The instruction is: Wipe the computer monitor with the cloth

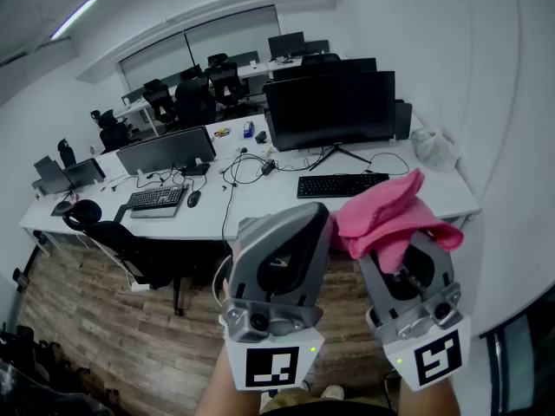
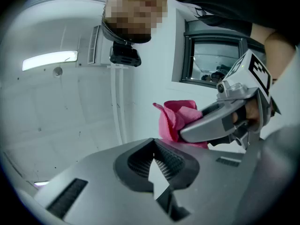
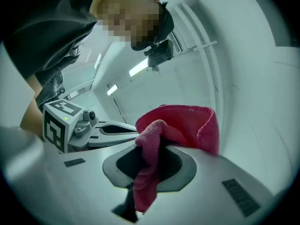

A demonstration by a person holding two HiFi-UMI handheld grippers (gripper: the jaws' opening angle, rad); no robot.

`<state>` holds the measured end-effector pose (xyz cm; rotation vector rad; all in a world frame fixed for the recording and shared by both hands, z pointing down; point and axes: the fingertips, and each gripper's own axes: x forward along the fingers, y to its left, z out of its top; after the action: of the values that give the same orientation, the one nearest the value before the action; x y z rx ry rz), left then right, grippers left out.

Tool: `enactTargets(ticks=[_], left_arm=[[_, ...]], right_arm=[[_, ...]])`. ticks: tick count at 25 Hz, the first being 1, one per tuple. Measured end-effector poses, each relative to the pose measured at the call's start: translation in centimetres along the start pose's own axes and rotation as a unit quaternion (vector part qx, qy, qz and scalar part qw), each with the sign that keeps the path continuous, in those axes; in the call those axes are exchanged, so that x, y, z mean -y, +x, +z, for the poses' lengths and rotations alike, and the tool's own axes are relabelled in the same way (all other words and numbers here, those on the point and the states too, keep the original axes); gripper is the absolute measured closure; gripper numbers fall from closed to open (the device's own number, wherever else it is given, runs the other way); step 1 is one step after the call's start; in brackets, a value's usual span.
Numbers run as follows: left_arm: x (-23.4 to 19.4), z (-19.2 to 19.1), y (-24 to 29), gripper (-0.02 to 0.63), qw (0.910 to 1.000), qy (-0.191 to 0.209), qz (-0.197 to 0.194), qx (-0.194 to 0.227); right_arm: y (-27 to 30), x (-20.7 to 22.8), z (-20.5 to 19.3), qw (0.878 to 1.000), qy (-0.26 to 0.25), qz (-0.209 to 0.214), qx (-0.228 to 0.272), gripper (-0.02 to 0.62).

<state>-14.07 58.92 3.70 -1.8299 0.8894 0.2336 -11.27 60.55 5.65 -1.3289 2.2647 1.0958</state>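
The black computer monitor stands on a white desk well ahead of me, its screen dark. Both grippers are held up close to the head camera, far short of the desk. My right gripper is shut on a pink cloth, which bunches over its tips and hides them. In the right gripper view the pink cloth hangs down between the jaws of the right gripper. My left gripper is beside it, shut and holding nothing; the left gripper points at the ceiling, with the cloth to its right.
A black keyboard lies in front of the monitor, with cables to its left. A second monitor, another keyboard and a mouse are further left. An office chair stands at the desk's near side. A white wall runs along the right.
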Motion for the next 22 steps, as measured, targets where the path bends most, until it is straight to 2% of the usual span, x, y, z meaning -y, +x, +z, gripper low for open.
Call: enactTargets(ticks=[22], left_arm=[[-0.2,-1.6,1.1,0.600,0.9999,0.008,0.007,-0.005]], right_arm=[[0.7,0.8,-1.3,1.000,0.007,-0.006,0.005,0.531]])
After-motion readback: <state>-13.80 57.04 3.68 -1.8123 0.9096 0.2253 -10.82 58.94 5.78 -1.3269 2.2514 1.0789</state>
